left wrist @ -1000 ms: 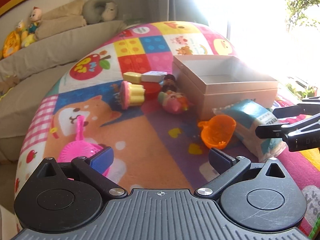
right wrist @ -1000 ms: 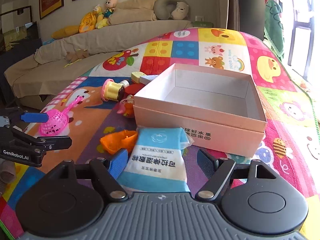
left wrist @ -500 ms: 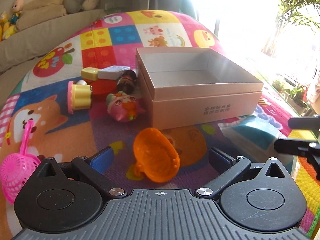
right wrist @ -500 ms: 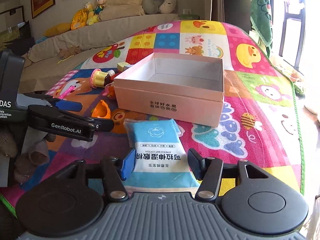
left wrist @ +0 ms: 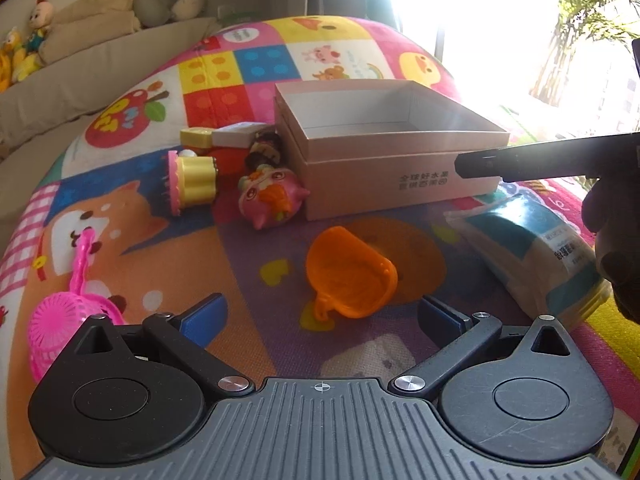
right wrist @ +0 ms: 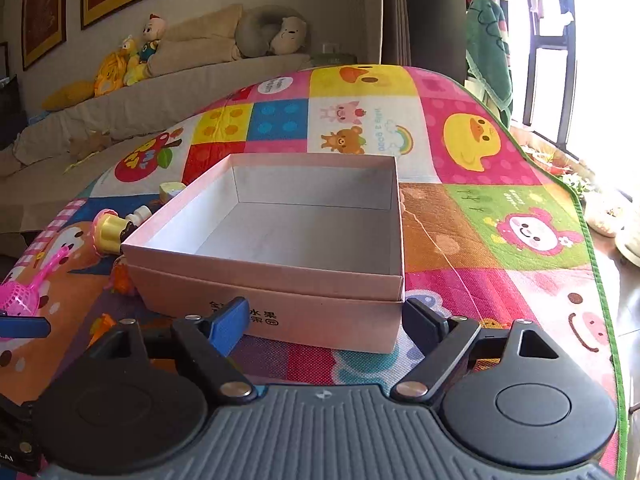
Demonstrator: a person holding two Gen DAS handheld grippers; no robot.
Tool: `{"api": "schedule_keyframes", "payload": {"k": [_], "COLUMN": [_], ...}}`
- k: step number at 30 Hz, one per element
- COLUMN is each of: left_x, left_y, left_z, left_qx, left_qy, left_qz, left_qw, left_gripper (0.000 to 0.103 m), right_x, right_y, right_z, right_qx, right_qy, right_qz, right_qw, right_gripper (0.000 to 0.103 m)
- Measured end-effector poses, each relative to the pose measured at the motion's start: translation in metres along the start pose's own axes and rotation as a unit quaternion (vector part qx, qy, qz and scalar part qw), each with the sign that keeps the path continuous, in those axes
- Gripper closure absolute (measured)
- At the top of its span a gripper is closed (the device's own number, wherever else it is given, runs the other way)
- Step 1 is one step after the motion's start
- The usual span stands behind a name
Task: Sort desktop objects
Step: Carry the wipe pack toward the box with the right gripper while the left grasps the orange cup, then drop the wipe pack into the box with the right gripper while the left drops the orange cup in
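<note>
Left wrist view: the left gripper (left wrist: 320, 316) holds its fingers wide apart with nothing between them, probably lined up on the orange cup (left wrist: 350, 274) lying tipped at 12 o'clock just beyond. The cup is ribbed plastic. The box (left wrist: 384, 148) sits farther off at 1 o'clock, open and empty. The right gripper (right wrist: 326, 322) has just been opening, nothing between its fingers, facing the box.

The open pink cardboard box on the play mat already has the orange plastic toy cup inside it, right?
Not quite. The open pink cardboard box is empty, as the right wrist view shows. The orange plastic toy cup lies tipped on the play mat in front of the box, seen in the left wrist view.
</note>
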State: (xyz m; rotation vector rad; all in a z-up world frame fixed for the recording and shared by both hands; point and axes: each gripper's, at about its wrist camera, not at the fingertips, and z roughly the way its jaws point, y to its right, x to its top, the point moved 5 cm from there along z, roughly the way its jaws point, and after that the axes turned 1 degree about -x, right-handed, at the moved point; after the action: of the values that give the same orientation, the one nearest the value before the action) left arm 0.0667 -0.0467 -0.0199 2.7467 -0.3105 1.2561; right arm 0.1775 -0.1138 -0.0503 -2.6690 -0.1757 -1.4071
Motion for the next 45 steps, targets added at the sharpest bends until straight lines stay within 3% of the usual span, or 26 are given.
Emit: {"api": "schedule_keyframes", "payload": {"k": [10,17,21,27,30,34,39,41,44,45], "left_x": [0.014,0.003,0.000,0.011,0.014,0.017,0.015,0.014,0.012,0.011], "left_y": [0.013,0.036,0.032,0.003,0.003,0.010,0.008,0.008,0.010,0.012], "left_z": [0.016,0.000,-0.002,0.013,0.017,0.021,0.025,0.024,0.017,0.014], "left_qx": [-0.042,-0.109,-0.083,-0.036,-0.033,-0.029,-0.023,-0.018,-0.017,-0.017], "left_qy": [0.013,0.010,0.019,0.013,0.015,0.016,0.013,0.016,0.019,0.022], "left_qz": [0.003,0.025,0.033,-0.024,-0.026,-0.016,-0.018,-0.013,-0.001,0.006], "left_qw": [0.9990,0.9937,0.9958,0.9990,0.9990,0.9993,0.9995,0.9996,0.9997,0.9996], "left_gripper": [0.000,0.000,0.000,0.000,0.001,0.025,0.029,0.037,0.040,0.040], "right_x": [-0.023,-0.044,-0.047,-0.048,-0.049,-0.049,-0.048,-0.049,-0.053,-0.053], "right_y": [0.007,0.022,0.026,0.019,0.012,0.002,-0.012,-0.018,-0.024,-0.025], "right_z": [-0.041,-0.059,-0.059,-0.065,-0.067,-0.067,-0.059,-0.052,-0.042,-0.042], "right_qx": [0.020,-0.001,0.000,0.009,0.016,0.026,0.039,0.041,0.039,0.036], "right_qy": [-0.013,-0.010,-0.011,-0.010,-0.011,-0.013,-0.027,-0.041,-0.076,-0.079], "right_qz": [-0.007,0.028,0.055,0.040,0.030,0.014,-0.007,-0.009,-0.011,-0.012], "right_qw": [1.000,1.000,0.998,0.999,0.999,0.999,0.999,0.998,0.996,0.996], "right_gripper": [0.018,0.010,0.009,0.009,0.009,0.009,0.017,0.020,0.044,0.045]}}
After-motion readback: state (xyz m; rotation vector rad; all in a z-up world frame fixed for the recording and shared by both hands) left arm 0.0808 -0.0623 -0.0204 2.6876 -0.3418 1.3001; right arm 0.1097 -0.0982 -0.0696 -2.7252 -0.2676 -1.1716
